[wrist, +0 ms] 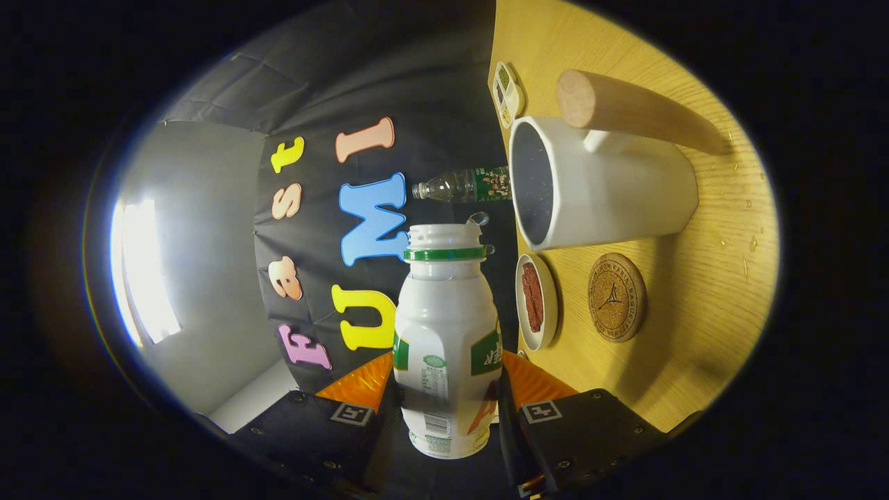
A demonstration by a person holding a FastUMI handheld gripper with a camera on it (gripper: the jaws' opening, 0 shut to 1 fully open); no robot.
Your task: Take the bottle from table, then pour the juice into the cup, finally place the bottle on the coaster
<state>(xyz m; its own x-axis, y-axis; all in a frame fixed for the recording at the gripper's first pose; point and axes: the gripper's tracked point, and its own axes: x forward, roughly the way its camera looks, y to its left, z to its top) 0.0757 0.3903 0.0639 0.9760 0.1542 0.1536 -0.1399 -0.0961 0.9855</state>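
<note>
My gripper (448, 396) is shut on a white juice bottle (448, 333) with a green neck ring and no cap; both fingers press its lower body. The view is rolled on its side, so the bottle is tipped and its open mouth points beside the rim of a big white cup (611, 194) with a wooden handle (639, 111). The cup stands on the wooden table (694, 333), its dark inside facing me. A round cork coaster (617, 297) lies on the table next to the cup's base, beyond my fingers. I see no stream of juice.
A small white dish (536, 302) with something red in it sits between the bottle and the coaster. A clear water bottle (465, 185) stands behind the cup. A small two-part white container (507, 94) is farther back. Water drops dot the table.
</note>
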